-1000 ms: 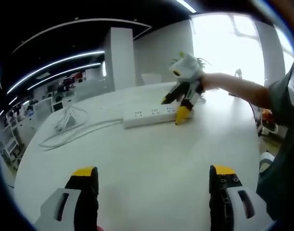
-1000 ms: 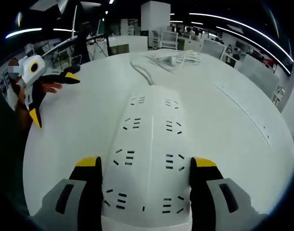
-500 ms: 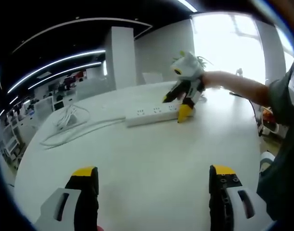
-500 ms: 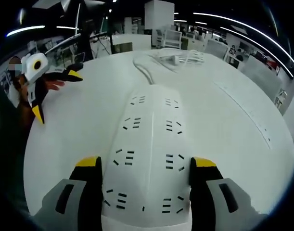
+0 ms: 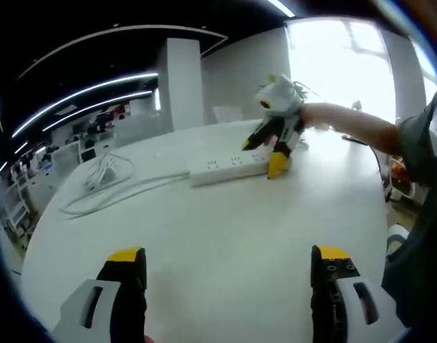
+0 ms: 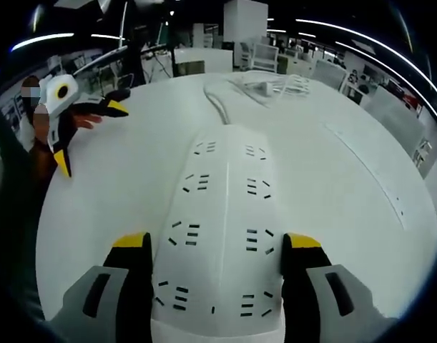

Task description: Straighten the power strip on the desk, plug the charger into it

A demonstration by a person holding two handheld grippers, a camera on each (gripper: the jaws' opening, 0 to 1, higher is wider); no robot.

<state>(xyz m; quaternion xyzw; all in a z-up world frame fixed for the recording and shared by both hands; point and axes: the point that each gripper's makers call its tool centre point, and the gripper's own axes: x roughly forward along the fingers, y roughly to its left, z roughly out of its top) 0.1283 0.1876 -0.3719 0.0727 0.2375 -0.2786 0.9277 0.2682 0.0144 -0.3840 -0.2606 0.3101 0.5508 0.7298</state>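
The right gripper point(image 6: 214, 246) jaws clench the power strip point(image 6: 222, 229); the left gripper point(image 5: 229, 261) jaws stand released.

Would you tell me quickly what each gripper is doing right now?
Left gripper: open, holding nothing.
Right gripper: closed on the power strip.
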